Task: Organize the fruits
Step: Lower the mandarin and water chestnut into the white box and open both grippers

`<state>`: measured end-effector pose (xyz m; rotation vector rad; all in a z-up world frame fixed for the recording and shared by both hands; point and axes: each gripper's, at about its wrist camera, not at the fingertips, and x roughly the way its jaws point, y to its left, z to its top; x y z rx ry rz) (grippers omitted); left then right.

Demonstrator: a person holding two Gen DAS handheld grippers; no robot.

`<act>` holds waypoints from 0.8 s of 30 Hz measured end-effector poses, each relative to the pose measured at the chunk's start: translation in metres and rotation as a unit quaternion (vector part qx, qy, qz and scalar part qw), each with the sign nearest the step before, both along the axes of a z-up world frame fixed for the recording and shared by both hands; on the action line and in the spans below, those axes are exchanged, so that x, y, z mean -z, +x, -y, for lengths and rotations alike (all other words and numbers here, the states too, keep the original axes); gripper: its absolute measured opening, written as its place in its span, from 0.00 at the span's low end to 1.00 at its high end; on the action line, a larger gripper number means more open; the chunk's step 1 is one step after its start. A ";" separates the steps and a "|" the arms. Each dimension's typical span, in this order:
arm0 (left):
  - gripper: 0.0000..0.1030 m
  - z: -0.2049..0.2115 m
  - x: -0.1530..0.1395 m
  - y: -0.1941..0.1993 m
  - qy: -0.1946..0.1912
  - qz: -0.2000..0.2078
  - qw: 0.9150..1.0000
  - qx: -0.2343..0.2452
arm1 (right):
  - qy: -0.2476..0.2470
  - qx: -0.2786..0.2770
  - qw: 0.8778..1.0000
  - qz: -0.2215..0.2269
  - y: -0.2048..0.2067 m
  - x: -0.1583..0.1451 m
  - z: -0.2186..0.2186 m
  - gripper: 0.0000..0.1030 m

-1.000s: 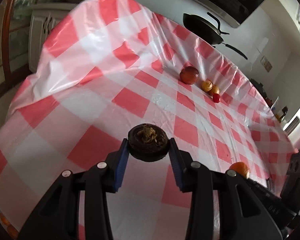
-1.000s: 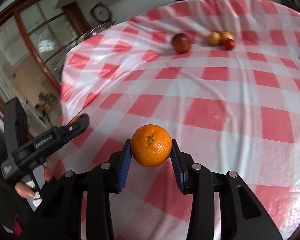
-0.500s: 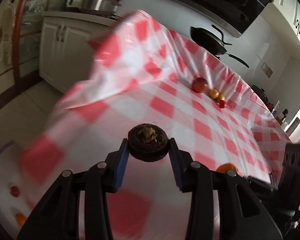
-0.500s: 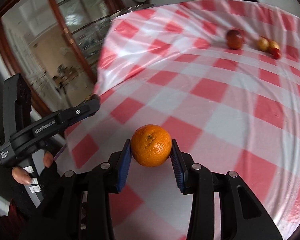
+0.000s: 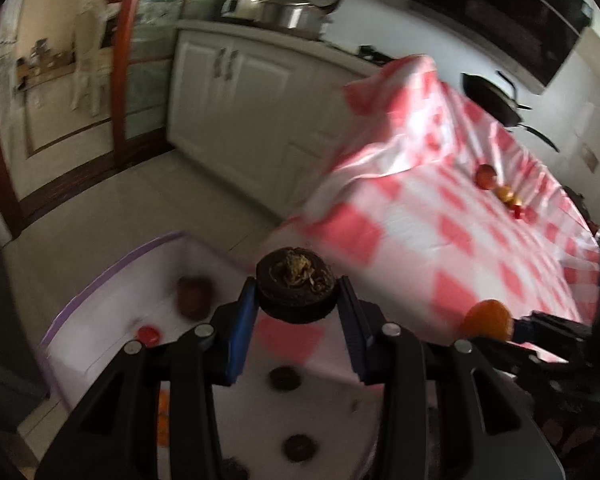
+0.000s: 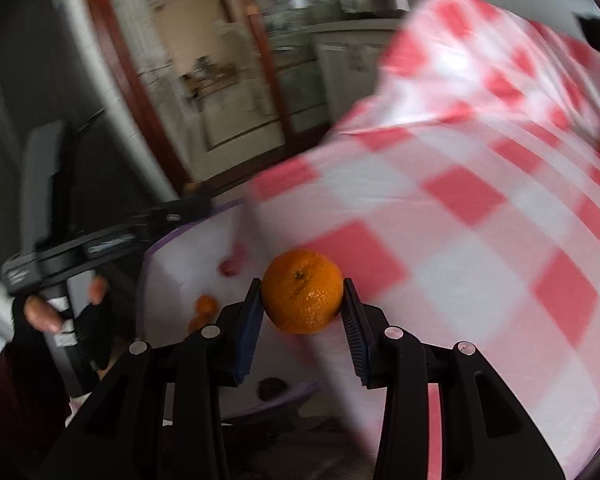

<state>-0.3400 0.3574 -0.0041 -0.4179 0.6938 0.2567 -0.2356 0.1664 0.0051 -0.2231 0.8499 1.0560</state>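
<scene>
My left gripper point(image 5: 296, 292) is shut on a dark round fruit point(image 5: 296, 280) with a dried brown calyx. It hangs over the near corner of a white bin with a purple rim point(image 5: 112, 264) that stands beside the table's edge. In the bin lie a dark red fruit point(image 5: 194, 296), a small red fruit point(image 5: 148, 334) and two dark round fruits point(image 5: 285, 378). My right gripper point(image 6: 302, 298) is shut on an orange point(image 6: 302, 296), just right of the bin point(image 6: 180, 248), over the table's edge.
The table wears a red and white checked cloth point(image 5: 460, 240). Far along it lie an apple point(image 5: 485, 176) and small yellow and red fruits point(image 5: 506, 194), with a black pan point(image 5: 492, 100) behind. White cabinets point(image 5: 228, 112) and tiled floor lie to the left. A gloved hand point(image 6: 40, 312) grips the left tool.
Both views have swung left from the tabletop to the table's edge, bringing the white bin into sight. Each gripper still holds its fruit.
</scene>
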 end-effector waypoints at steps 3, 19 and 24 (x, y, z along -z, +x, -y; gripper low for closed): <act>0.39 -0.017 0.016 -0.014 0.008 -0.026 0.999 -0.030 | -0.010 -0.065 0.997 0.031 -0.032 0.000 -0.025 0.38; 0.39 -0.045 0.131 -0.012 -0.028 -0.216 0.973 -0.082 | -0.230 -0.193 0.954 0.007 -0.078 0.137 -0.118 0.38; 0.40 -0.049 0.132 -0.015 -0.044 -0.218 0.970 -0.092 | -0.247 -0.198 0.949 0.000 -0.081 0.149 -0.124 0.38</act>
